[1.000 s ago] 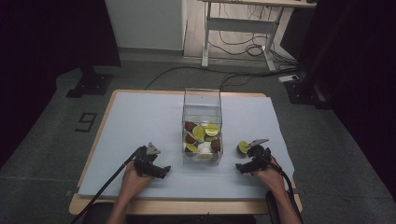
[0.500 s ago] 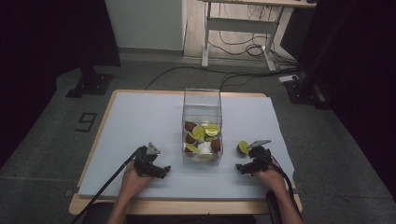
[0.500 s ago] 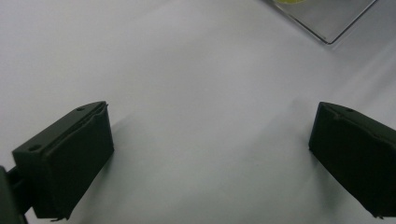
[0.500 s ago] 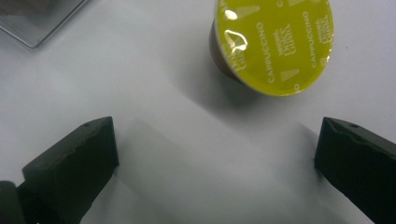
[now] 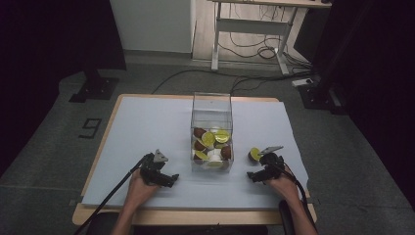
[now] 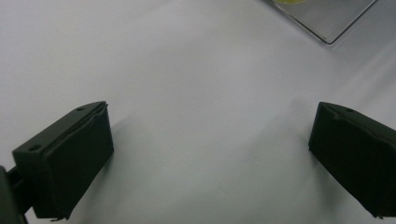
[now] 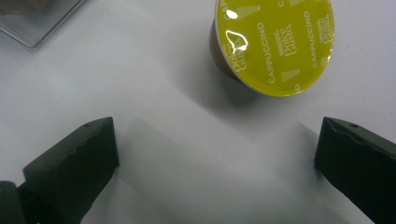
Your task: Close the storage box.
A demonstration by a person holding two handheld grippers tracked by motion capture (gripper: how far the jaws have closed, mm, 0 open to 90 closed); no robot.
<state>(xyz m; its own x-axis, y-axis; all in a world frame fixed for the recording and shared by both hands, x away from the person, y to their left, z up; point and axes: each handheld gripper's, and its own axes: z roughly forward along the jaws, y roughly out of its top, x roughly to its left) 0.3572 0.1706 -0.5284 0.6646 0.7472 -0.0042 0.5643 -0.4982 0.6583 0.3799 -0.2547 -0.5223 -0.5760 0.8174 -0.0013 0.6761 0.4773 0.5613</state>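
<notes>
Yellow-foiled brown coffee capsule (image 7: 273,44) lies tilted ahead of my wide-open, empty right tool (image 7: 217,163). If I close off-centre, I expect it rolls away across the white tabletop (image 5: 147,127). My left tool (image 6: 210,158) gapes empty too.

Yellow-lidded capsule (image 7: 273,44) tilted on table

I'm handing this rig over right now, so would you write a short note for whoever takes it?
Left gripper: open, empty, resting on the white sheet left of the clear box.
Right gripper: open, empty, with the yellow-lidded capsule just ahead of its jaws, untouched.
Done: several capsules already lie in the box.
Left: probably grasp the loose capsule right of the box and drop it in.
</notes>
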